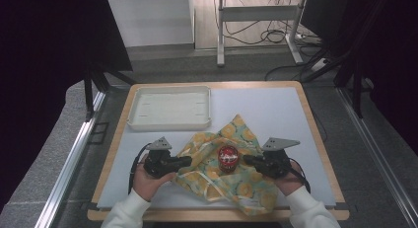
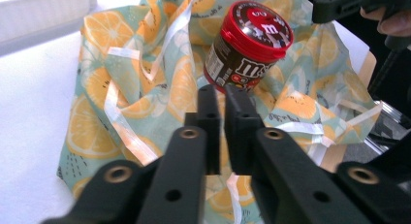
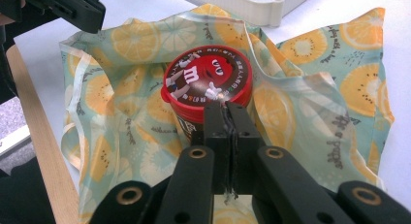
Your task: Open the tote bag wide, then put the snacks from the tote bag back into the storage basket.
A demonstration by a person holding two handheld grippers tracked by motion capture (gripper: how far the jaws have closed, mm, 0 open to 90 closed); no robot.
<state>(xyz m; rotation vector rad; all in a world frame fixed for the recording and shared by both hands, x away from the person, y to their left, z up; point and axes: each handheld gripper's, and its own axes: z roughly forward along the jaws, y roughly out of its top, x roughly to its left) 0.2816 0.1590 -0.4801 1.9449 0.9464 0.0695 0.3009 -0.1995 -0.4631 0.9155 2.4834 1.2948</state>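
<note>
While the candy tub (image 1: pixel 227 158) sits upright pretty much in the middle of the crumpled lemon-print bag (image 1: pixel 223 169), both tongs point in at it from either side. That tub is a short round brown plastic thing with a glossy red snap lid, cartoon candy characters printed on top. Under the tub, the bag is thin, crinkly see-through film with orange and lemon slices on a pale green ground, plus shiny white ribbon-like strips running across it in the left gripper view.

To the left of the tub, the left tongs (image 2: pixel 223 105) have their flat black blocky jaws nearly together with only a thin slit between, nothing in it, hovering just short of the tub. Right of the tub, the right tongs (image 3: pixel 227 118) are clamped tight on an edge of the bag film, tips right up against the tub's side.

Beyond the tub, a shallow cream plastic tray (image 1: pixel 170 108) with rounded corners rests on the white counter (image 1: pixel 276 107), which has a wooden rim.
</note>
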